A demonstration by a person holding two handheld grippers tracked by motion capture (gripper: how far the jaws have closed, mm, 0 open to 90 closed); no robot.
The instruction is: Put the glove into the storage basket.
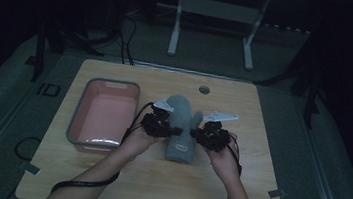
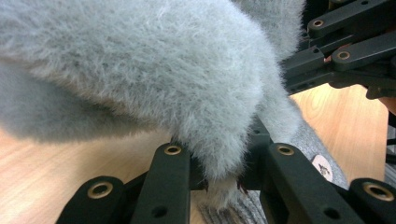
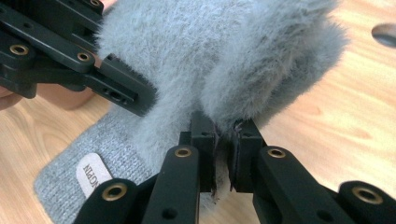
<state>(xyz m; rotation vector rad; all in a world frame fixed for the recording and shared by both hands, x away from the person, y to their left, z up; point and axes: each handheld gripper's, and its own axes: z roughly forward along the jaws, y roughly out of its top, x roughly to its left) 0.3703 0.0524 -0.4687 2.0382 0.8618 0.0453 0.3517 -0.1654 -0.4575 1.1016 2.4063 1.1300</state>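
Note:
A fuzzy grey mitten [image 1: 180,125] with a ribbed cuff and a small white label [image 3: 93,175] lies in the middle of the wooden table [image 1: 235,186]. My left gripper [image 1: 165,125] grips its left edge. In the left gripper view the gripper [image 2: 220,178] is shut on a tuft of the mitten [image 2: 140,70]. My right gripper [image 1: 206,133] holds the mitten's right side by the thumb. In the right gripper view that gripper [image 3: 223,156] is shut on the fuzzy fabric [image 3: 243,56]. Each gripper view also shows the other gripper pressed against the mitten.
A grey tray with a pink inside [image 1: 76,118] stands on the table left of the mitten, with nothing in it. A small round hole [image 1: 204,89] sits near the table's far edge. A white stand [image 1: 214,13] is on the floor beyond.

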